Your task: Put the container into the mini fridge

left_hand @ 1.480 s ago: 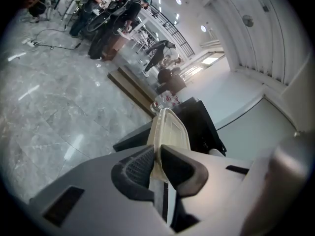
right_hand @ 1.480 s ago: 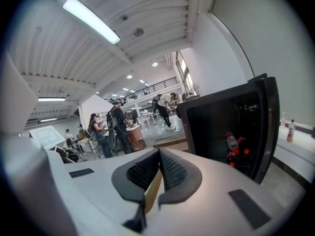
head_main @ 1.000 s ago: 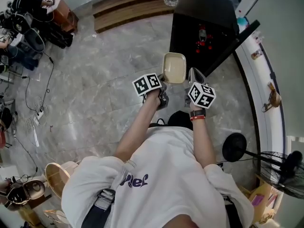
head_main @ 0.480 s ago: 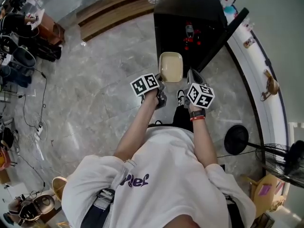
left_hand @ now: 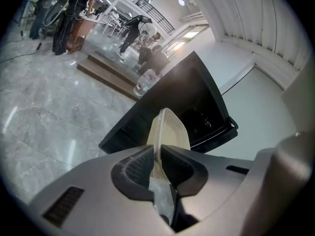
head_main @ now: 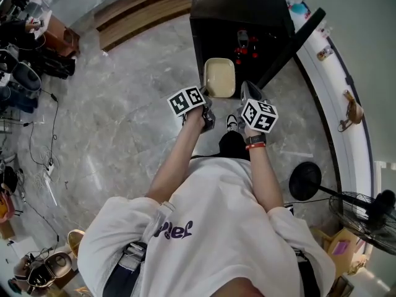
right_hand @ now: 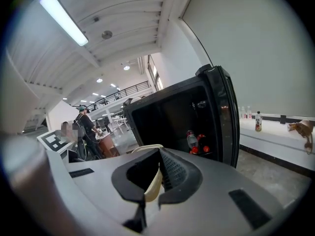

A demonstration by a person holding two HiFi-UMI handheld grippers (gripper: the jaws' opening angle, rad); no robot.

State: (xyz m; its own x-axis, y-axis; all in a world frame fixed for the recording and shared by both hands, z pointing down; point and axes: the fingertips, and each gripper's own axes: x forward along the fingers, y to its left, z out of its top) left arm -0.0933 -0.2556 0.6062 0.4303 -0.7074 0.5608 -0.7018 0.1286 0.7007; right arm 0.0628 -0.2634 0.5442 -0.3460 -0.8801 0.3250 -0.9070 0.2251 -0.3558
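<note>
A shallow beige container is held off the ground between the two grippers, directly in front of the open mini fridge. The left gripper is clamped on the container's left rim, at the end nearest the person. In the left gripper view the thin rim is seen pinched between the ribbed pads, and the rest of the container stands edge-on beyond the jaws. The right gripper is clamped on the opposite rim. In the right gripper view the pale edge is seen caught between the jaws, pressed against the ribbed right-hand pad. From the head view the container is seen roughly level, its broad face turned up, just short of the fridge's dark opening and above the grey marble floor. The fridge door is swung wide open on the right side. A bottle with red items beside it is seen inside the fridge.
</note>
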